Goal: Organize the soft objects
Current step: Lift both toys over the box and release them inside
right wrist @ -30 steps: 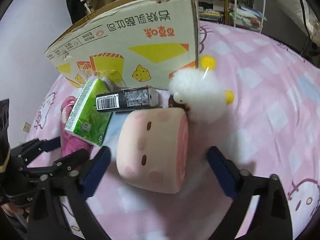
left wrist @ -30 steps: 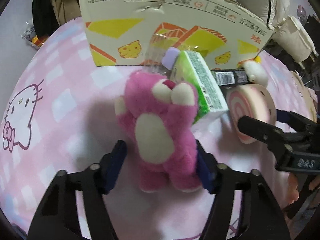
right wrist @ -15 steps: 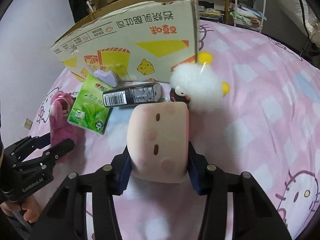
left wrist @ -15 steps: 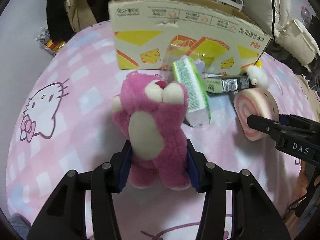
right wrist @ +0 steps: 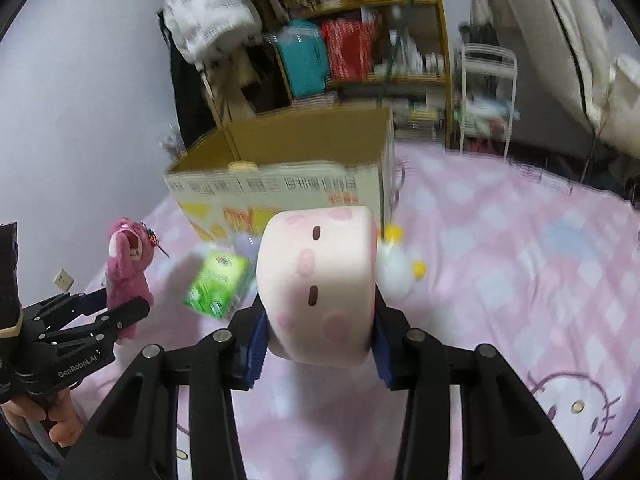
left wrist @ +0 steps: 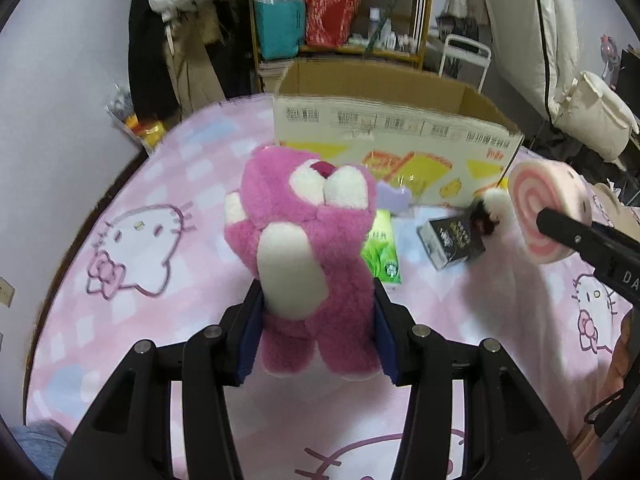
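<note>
The pink teddy bear (left wrist: 316, 264) has shaggy magenta fur, a cream belly patch, a cream muzzle and a dark red nose. It stands upright, pinched at the hips between the blue pads of the left gripper (left wrist: 316, 332), clear of the bedspread (left wrist: 152, 288). The swiss-roll cushion (right wrist: 320, 284) is pale pink with darker spots and two small dash eyes on its side, and a pink-and-white spiral on its end; the right gripper (right wrist: 320, 340) clamps its lower part, jaws closing further on it, and it too hangs above the bed.

A second ago both toys lay on the bedspread, the bear between spread jaws and the cushion between wide-open ones; now both are gripped and raised, so the open top of the cardboard box (left wrist: 396, 136) shows behind them.

On the bedspread remain a green tissue pack (left wrist: 382, 256), a dark small box (left wrist: 452, 240), a lilac item (left wrist: 394, 196) near the cardboard box, and a white fluffy toy (right wrist: 394, 276) with yellow bits just beside the cushion. A hand (right wrist: 60, 420) holds the left gripper's handle.
</note>
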